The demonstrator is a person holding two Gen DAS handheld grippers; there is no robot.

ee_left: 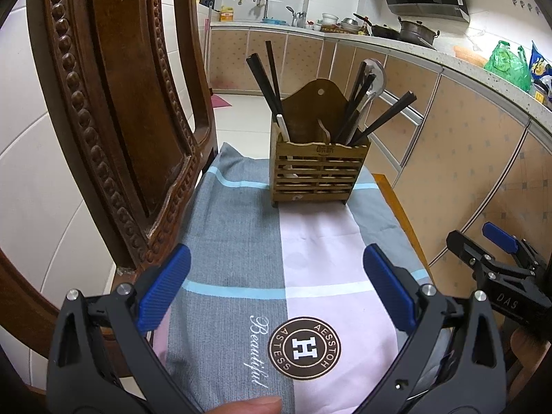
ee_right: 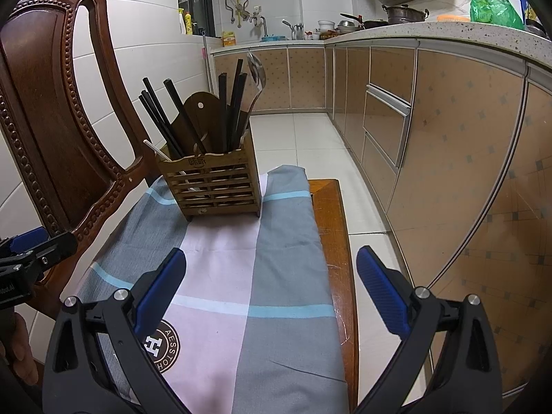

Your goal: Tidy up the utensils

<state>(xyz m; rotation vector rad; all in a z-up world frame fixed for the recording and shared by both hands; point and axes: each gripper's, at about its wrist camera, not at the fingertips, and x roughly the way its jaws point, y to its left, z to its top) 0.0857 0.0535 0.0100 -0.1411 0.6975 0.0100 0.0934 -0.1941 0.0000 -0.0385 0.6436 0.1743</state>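
Both grippers, left [ee_left: 276, 288] and right [ee_right: 270, 288], hung with jaws released, empty. Holder [ee_left: 319, 169], upper centre, sat on a soft cushion [ee_left: 238, 227]; chopsticks [ee_left: 267, 79] leaned loosely. A careless pull could tip the holder.

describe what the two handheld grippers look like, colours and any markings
Both the left gripper and right gripper share one design: black angular frames with silver pivot bolts and ribbed blue finger pads. White "DAS" lettering marks the right gripper's body. No sleeves or cables are visible.
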